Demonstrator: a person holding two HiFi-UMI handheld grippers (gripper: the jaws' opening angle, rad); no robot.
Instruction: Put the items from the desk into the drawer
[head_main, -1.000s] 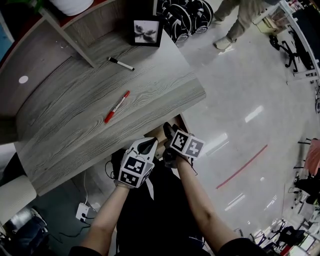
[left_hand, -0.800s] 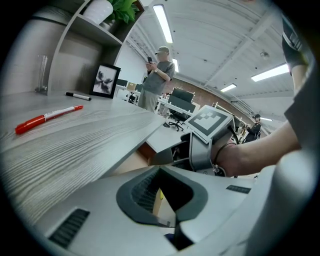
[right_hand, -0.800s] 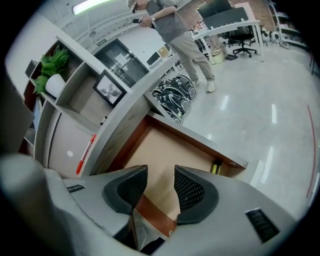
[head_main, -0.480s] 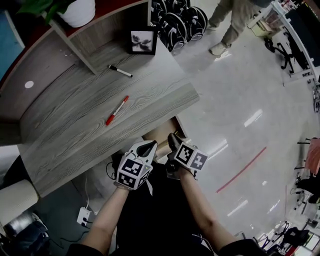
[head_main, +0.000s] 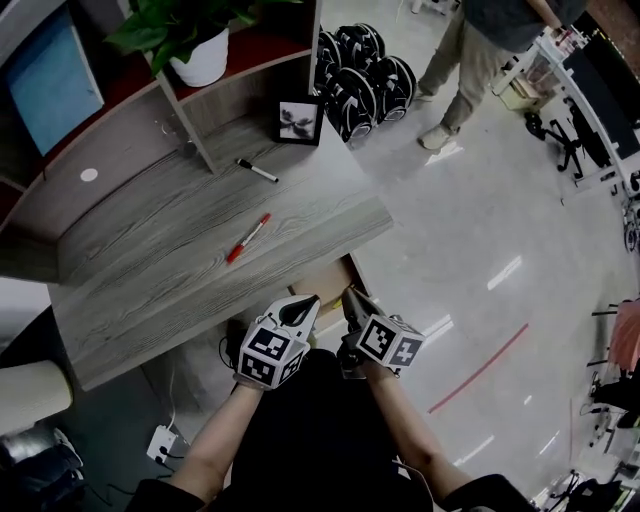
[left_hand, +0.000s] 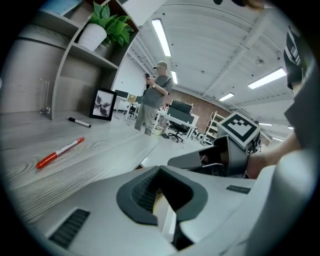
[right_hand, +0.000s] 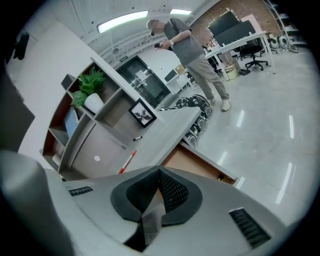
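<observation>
Grey wood-grain bench (head_main: 180, 250) is seen at the left, with a red marker (head_main: 248, 238) lying mid-surface and a black marker (head_main: 257, 171) farther off, near a framed picture (head_main: 298, 121). An open drawer (head_main: 325, 285) is shown under the bench's near right edge. Just near of it, the left gripper (head_main: 308, 302) is held with jaws together, empty. Beside it, the right gripper (head_main: 351, 297) has just been closing, and its jaws are met with nothing between them.

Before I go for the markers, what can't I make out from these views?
- Open brown drawer, inside: in the head view, the grey wooden desk and the right gripper cover it; in the right gripper view, its own jaws hide the near part.
- Red marker, print: too small in every view.
- Black-framed picture, image: too small, blurred.
</observation>
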